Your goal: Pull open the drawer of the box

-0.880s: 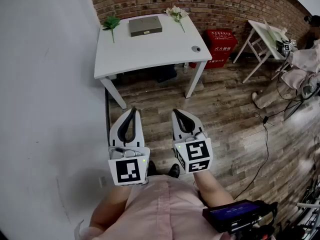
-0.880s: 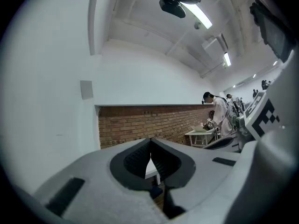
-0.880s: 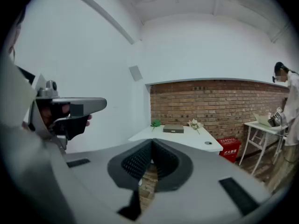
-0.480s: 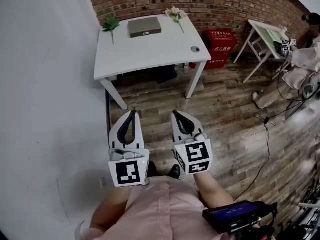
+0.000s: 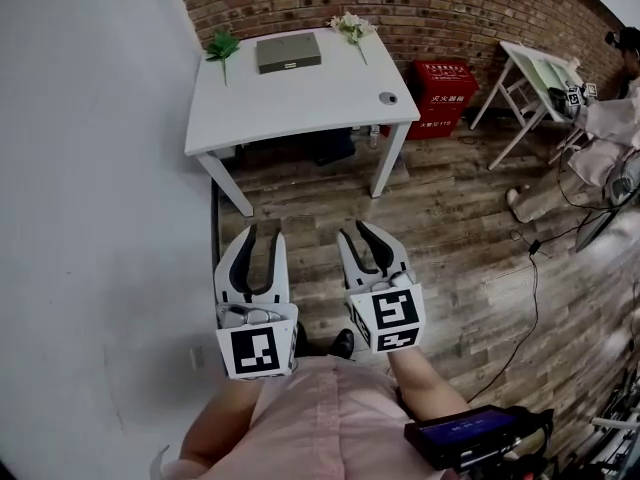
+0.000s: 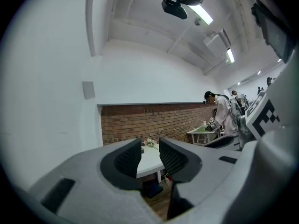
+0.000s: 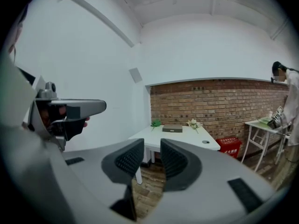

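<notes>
head view: red bin (image 5: 444,83), white print unreadable; left gripper (image 5: 263,234) and right gripper (image 5: 355,232), jaws parted, empty, over floor (image 5: 450,228), well short of table (image 5: 300,108) edge bearing box (image 5: 289,52).

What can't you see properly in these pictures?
Box, head view: too far and small to show its drawer or a handle.
Box, left gripper view: mostly hidden behind the left tongs.
Round thing on the table, head view: too small to name.
Dark shape under the table, head view: lost in shadow.
</notes>
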Demonstrator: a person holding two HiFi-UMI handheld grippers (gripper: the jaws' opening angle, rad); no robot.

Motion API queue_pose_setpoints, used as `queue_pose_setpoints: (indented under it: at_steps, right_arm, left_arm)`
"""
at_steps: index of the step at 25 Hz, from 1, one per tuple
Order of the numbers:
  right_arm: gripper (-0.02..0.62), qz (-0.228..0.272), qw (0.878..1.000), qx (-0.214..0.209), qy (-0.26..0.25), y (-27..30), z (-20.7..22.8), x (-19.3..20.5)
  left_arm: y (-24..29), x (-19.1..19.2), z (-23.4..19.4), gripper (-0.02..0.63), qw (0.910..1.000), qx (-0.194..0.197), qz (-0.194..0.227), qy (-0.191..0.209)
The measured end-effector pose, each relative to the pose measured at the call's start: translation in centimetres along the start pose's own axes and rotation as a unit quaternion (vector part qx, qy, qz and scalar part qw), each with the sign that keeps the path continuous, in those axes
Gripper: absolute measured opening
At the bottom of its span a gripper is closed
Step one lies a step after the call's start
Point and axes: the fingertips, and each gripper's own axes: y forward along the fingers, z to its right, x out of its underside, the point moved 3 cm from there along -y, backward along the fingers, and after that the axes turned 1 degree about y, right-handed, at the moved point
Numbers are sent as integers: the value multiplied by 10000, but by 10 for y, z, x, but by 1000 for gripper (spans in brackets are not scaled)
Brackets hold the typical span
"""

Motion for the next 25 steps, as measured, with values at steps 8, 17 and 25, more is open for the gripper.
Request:
queue_pose_setpoints:
  at_steps: [8,17,25]
  right_arm:
    - [110,-143,9998,-128,28,3,22,6]
    - [109,-272,9996,-66,66,59,38,7]
    - [103,-428,9990,-58,115,155,44,-2]
  left_arm:
    - [10,5,17,126,9994,-119,-316,-45]
    - [58,27,-11,126,9990,-120,-400,-160]
    - [137,47,-72,126,9985,-68,-485,-231]
